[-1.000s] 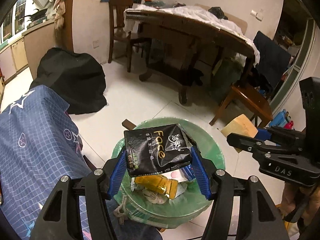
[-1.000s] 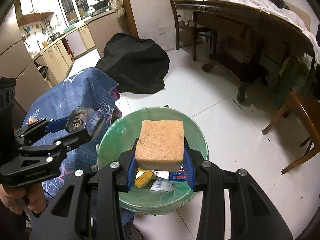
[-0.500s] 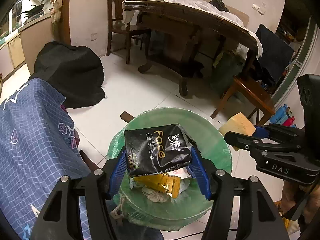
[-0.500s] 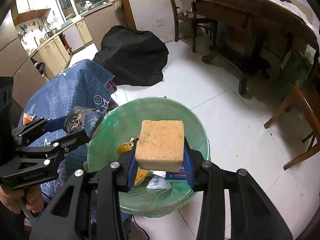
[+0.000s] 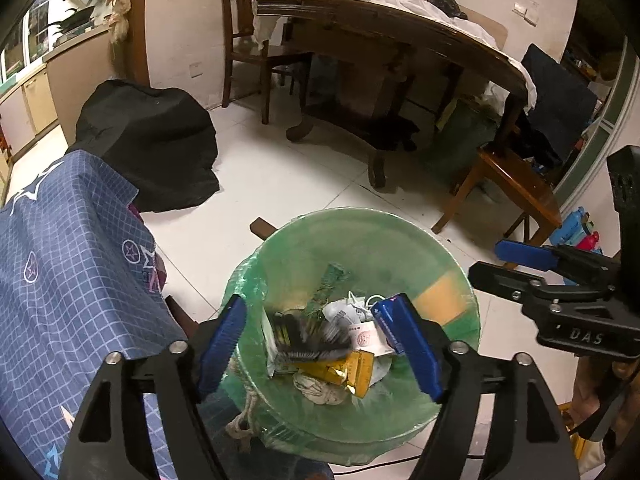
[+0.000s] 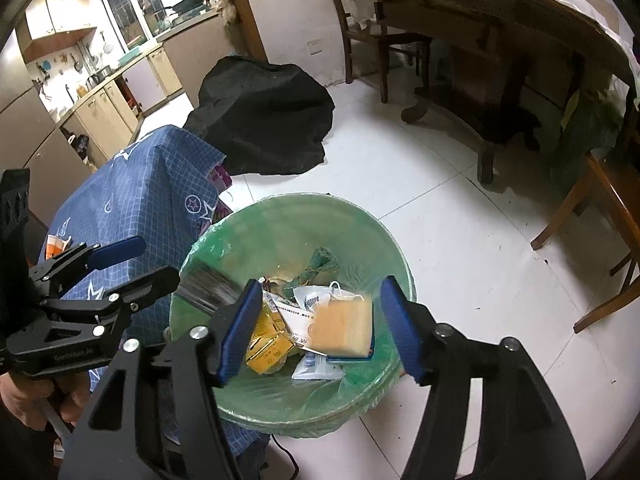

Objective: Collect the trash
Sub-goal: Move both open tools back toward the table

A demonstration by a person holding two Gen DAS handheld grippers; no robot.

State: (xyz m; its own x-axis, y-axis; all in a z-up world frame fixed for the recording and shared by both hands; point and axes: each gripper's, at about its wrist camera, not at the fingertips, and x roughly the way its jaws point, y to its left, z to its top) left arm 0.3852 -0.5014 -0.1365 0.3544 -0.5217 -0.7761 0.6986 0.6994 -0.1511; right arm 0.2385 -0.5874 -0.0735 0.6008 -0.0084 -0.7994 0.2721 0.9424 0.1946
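Note:
A bin lined with a green bag (image 5: 360, 224) (image 6: 304, 208) stands on the floor below both grippers. My left gripper (image 5: 320, 340) is open above it; the black tissue pack (image 5: 312, 338) is a blur falling inside, also seen blurred in the right wrist view (image 6: 208, 286). My right gripper (image 6: 320, 326) is open; the tan sponge (image 6: 342, 326) is blurred, dropping onto the trash, and shows at the bin's right wall in the left wrist view (image 5: 438, 298). Yellow wrappers (image 5: 340, 372) and white paper lie in the bin.
A blue checked cloth (image 5: 68, 288) covers a surface left of the bin. A black covered heap (image 5: 148, 140) sits on the white tile floor. A large wooden table (image 5: 392, 40) with chairs stands behind; a wooden stool (image 5: 516, 184) is at right.
Both grippers have opened. The tissue pack left my left gripper and the sponge left my right gripper; both are falling into the bin. Both grippers moved closer over the bin.

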